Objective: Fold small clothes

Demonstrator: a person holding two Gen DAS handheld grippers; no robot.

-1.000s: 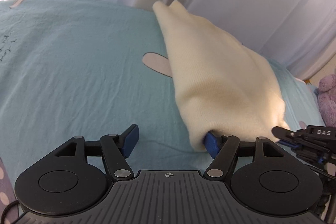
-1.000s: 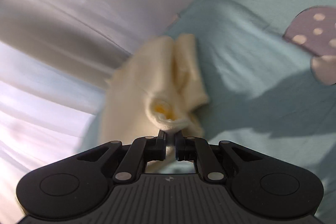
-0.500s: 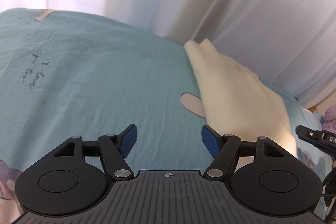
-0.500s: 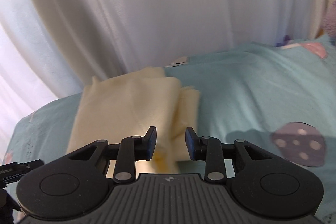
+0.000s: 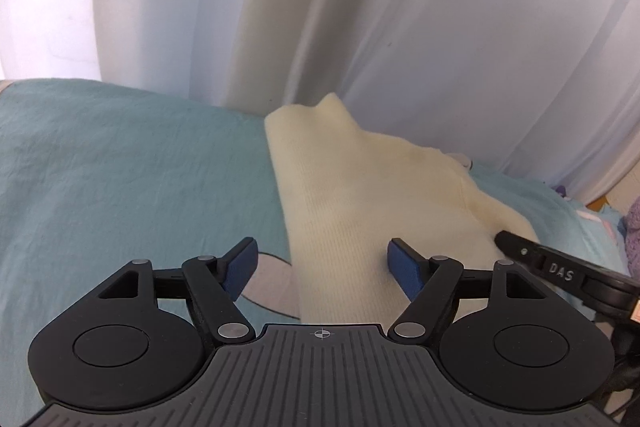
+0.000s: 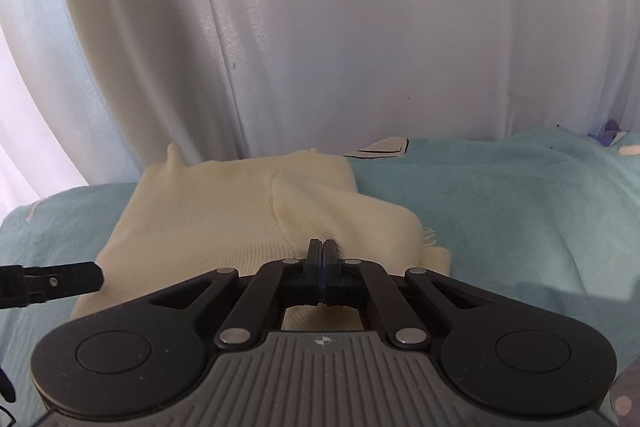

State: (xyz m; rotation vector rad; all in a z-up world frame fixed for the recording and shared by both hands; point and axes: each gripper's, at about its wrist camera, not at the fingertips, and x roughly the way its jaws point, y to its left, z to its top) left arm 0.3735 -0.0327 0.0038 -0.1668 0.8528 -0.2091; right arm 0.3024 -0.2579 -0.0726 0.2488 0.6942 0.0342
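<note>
Hovering over the bed, both grippers frame one garment. L gripper [image 5: 322, 263]: jaws wide apart & opening further, blue pads [image 5: 404, 265] bare, nothing held; the garment's near edge shows between the pads but below them, w/o contact. R gripper [image 6: 322, 259]: jaws fully closed, pads pressed together, no cloth visibly pinched; the fabric seen past the tips appears to lie beneath them.

Task item: cream knit garment [image 5: 360, 195], prob. a small sweater, lying flat on the teal bed sheet [image 5: 120, 179], close to the white curtain [image 5: 380, 27] at the far side. One sleeve or flap [image 6: 344, 211] is folded over the body, w/ a frayed edge at its outer corner.

Key relation: in L wrist view the garment's long axis runs from just ahead of the gripper diagonally away toward the curtain, body offset to the R of centre. In R wrist view it lies dead ahead and spreads to the L. The L gripper's tip [image 6: 76, 279] enters R view at the garment's L near corner, so each gripper sits near one near corner; judged equally close, L gripper readier to grasp since already open.
</note>
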